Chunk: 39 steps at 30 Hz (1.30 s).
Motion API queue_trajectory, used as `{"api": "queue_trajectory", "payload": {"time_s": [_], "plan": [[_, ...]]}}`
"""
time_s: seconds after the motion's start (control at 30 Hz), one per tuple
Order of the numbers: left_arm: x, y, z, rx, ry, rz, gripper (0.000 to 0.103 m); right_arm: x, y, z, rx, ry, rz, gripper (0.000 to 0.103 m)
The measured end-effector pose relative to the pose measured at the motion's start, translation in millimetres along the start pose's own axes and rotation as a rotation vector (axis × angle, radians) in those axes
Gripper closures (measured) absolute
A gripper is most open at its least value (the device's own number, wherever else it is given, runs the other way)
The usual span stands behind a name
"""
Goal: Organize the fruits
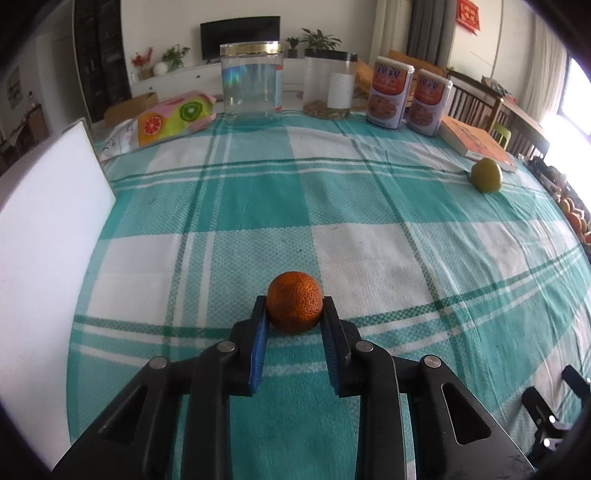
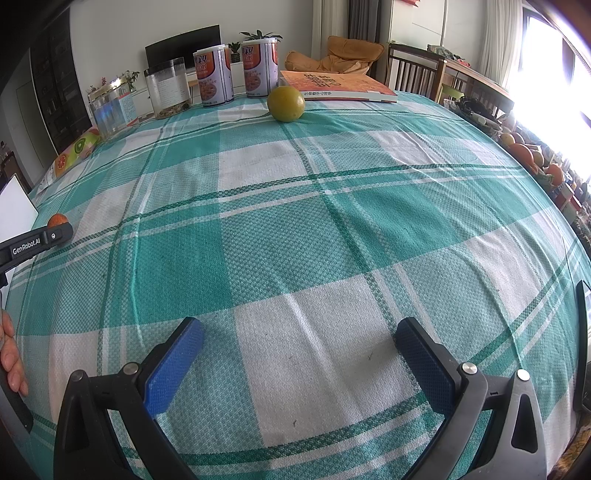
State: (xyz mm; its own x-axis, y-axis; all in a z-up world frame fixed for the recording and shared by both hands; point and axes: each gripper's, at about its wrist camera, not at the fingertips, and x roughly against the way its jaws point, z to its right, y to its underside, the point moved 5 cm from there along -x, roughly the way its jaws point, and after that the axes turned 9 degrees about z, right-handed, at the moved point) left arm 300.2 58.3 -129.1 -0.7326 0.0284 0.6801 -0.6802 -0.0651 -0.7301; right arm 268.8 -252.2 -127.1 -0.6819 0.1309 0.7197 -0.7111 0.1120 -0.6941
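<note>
Left gripper (image 1: pixel 294 308) jaws clamped on orange (image 1: pixel 294 302), right gripper (image 2: pixel 299 332) jaws apart, black-lidded jar (image 1: pixel 329 85) holding scraps

White walls (image 1: pixel 166 22) behind, with a dark television (image 1: pixel 240 37) on a low white cabinet (image 1: pixel 184 75) and potted plants (image 1: pixel 319 38) alongside. Grey and pale curtains (image 1: pixel 424 26) further right, beside a red hanging (image 1: pixel 469 13). Wooden chairs (image 2: pixel 415 72) and an orange cushion (image 2: pixel 347 53) past the far edge of a table under a teal-and-white checked cloth (image 2: pixel 295 221). Strong daylight through a window (image 2: pixel 546 62) on the right, washing out that side.
</note>
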Motion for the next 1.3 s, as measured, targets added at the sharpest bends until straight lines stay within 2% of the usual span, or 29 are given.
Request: {"api": "queue_trajectory", "payload": {"time_s": [0.07, 0.17, 0.23, 0.3, 0.4, 0.47, 0.5, 0.53, 0.7, 0.83, 0.93, 1.0, 1.1, 1.17, 1.3], "plan": [[21.8, 14.6, -0.2, 0.023, 0.031, -0.012, 0.075, 0.0, 0.0, 0.1, 0.000, 0.000, 0.000, 0.000], [49.2, 41.4, 3.2, 0.004, 0.067, -0.036, 0.075, 0.1, -0.1, 0.0, 0.000, 0.000, 0.000, 0.000], [58.0, 56.0, 5.9, -0.029, 0.081, -0.051, 0.075, 0.1, -0.2, -0.1, 0.000, 0.000, 0.000, 0.000], [62.7, 64.5, 5.1, -0.041, 0.078, -0.031, 0.073, -0.8, -1.2, -1.5, 0.001, 0.001, -0.001, 0.000], [64.9, 69.1, 10.7, -0.064, 0.109, 0.013, 0.054, -4.5, -4.7, -4.4, 0.009, -0.025, -0.018, 0.000], [63.8, 70.2, 20.2, -0.107, 0.111, 0.010, 0.028, -3.2, -10.2, -5.1, 0.025, -0.147, -0.032, 0.000], [62.5, 71.1, 23.5, -0.125, 0.092, 0.003, 0.021, -2.8, -16.1, 0.3, -0.001, -0.193, -0.025, 0.001], [61.0, 72.2, 24.6, -0.137, 0.067, -0.005, 0.015, -3.8, -25.1, 8.5, -0.021, -0.202, -0.013, 0.001], [59.8, 73.0, 24.2, -0.137, 0.059, -0.010, 0.014, -38.4, -105.0, 29.0, -0.022, -0.215, 0.015, 0.001], [59.9, 74.2, 24.3, -0.140, 0.053, -0.011, 0.013, -86.7, -164.6, 20.4, -0.043, -0.249, -0.006, 0.010], [59.7, 74.2, 24.5, -0.143, 0.050, -0.011, 0.013, -120.1, -193.5, 5.7, -0.023, -0.260, -0.010, 0.011], [59.6, 74.2, 24.8, -0.144, 0.046, -0.011, 0.012, -141.5, -203.3, -2.5, 0.006, -0.239, -0.028, 0.016], [59.6, 74.4, 24.7, -0.144, 0.044, -0.011, 0.012, -167.0, -209.1, -5.9, 0.007, -0.220, -0.059, 0.029], [59.6, 74.4, 24.6, -0.143, 0.044, -0.011, 0.012, -175.8, -208.7, -5.0, -0.018, -0.240, -0.076, 0.054], [59.3, 74.3, 24.4, -0.143, 0.045, -0.011, 0.012, -159.2, -202.0, 3.4, -0.066, -0.279, -0.041, 0.055]]}}
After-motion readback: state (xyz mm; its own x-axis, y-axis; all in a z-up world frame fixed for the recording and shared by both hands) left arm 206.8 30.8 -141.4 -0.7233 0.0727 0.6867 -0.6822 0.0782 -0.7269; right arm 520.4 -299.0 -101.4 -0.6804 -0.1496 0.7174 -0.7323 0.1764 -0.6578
